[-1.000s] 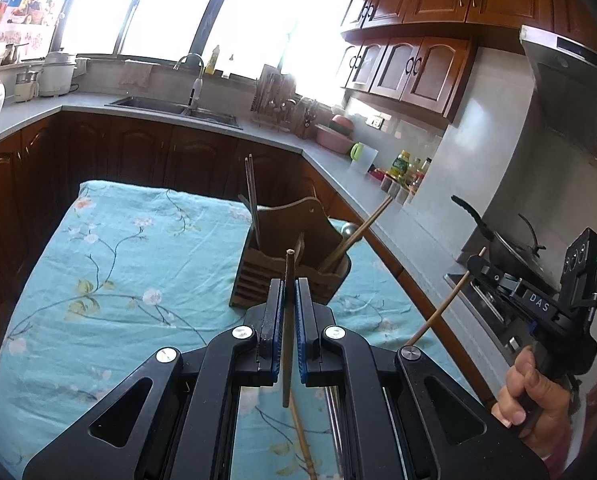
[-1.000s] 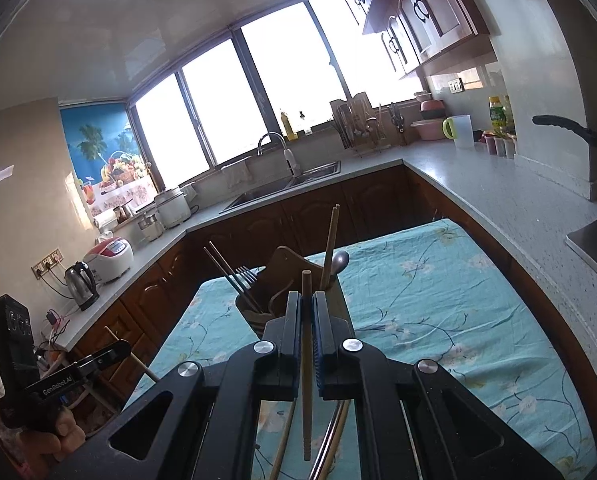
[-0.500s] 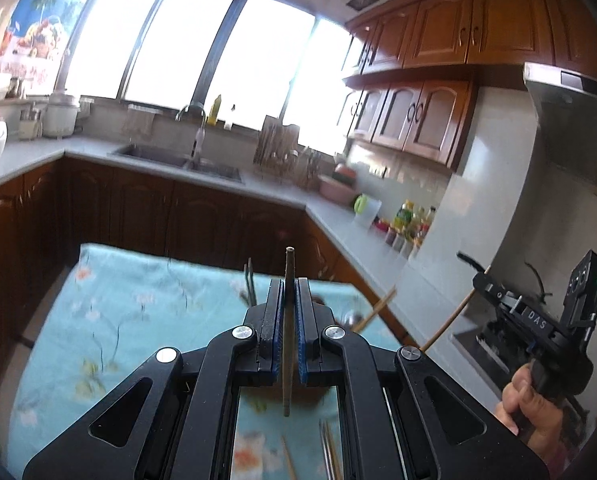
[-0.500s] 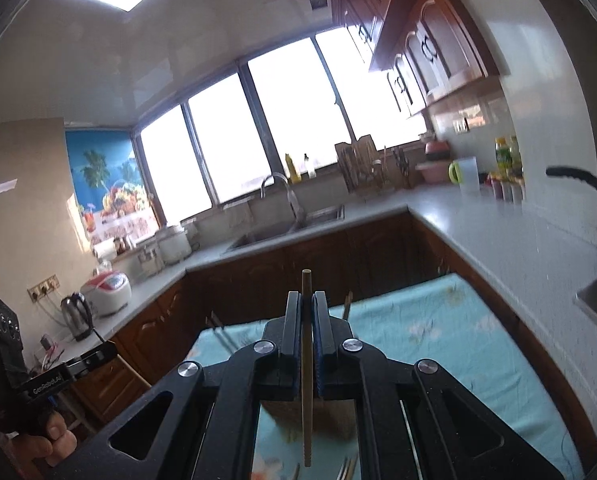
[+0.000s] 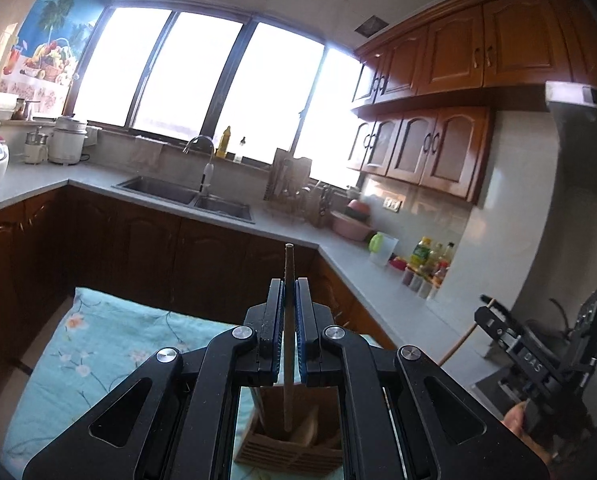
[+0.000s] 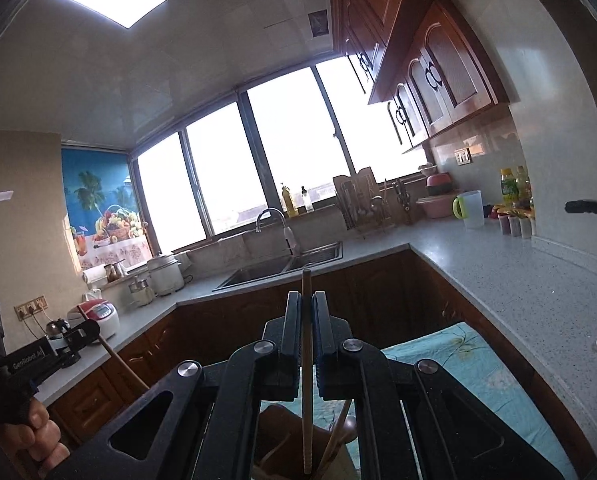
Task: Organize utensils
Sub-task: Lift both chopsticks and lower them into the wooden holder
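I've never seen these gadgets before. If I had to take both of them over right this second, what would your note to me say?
Left gripper: shut on a wooden chopstick, held upright.
Right gripper: shut on a second chopstick, also upright.
Both hang over the wooden utensil holder on the floral cloth; the chopstick tips point down into it.
Done: the holder already has some utensils in it.
Left: probably lower both chopsticks in and let go. Whether any utensils are left on the cloth can't be seen.
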Demonstrator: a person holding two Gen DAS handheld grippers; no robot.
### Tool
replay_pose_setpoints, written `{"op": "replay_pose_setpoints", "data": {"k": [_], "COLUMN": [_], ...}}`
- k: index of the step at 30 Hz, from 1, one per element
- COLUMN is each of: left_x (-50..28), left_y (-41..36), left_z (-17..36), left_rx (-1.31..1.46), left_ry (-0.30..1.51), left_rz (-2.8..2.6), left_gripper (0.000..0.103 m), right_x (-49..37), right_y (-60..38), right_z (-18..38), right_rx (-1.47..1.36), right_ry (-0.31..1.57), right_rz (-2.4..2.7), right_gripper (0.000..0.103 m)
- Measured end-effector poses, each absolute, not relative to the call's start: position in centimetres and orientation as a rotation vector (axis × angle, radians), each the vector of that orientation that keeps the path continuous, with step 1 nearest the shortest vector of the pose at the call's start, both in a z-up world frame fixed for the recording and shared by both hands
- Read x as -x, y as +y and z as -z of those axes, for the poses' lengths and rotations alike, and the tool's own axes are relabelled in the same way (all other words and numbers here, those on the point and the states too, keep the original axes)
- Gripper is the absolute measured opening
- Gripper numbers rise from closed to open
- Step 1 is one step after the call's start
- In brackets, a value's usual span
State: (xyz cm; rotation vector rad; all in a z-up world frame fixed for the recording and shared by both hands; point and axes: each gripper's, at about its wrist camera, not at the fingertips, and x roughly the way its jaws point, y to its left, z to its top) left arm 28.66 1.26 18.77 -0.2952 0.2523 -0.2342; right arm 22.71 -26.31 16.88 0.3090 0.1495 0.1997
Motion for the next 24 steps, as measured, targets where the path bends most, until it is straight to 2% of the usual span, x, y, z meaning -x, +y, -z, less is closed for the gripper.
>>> {"op": "replay_pose_setpoints", "data": {"k": [14,24], "left_x": [-31.5,-31.9], "left_y": [-0.8,-1.6], "left_z": [-10.4,-9.7], "left_rx": [0.275,0.241], "left_ry": [0.422,0.462], "left_rz": [0.223,0.232], "left_gripper": [0.005,0.005], "right_x": [-23.6,-24.2], "right_y": [-25.8,-25.4], "right_z": [-10.2,-9.8], "right_rx": [-0.324,-0.303], "right_ry": [0.278,0.339], "right_rz": [-0.207,-0.216], "right_gripper": [0.006,0.006]}}
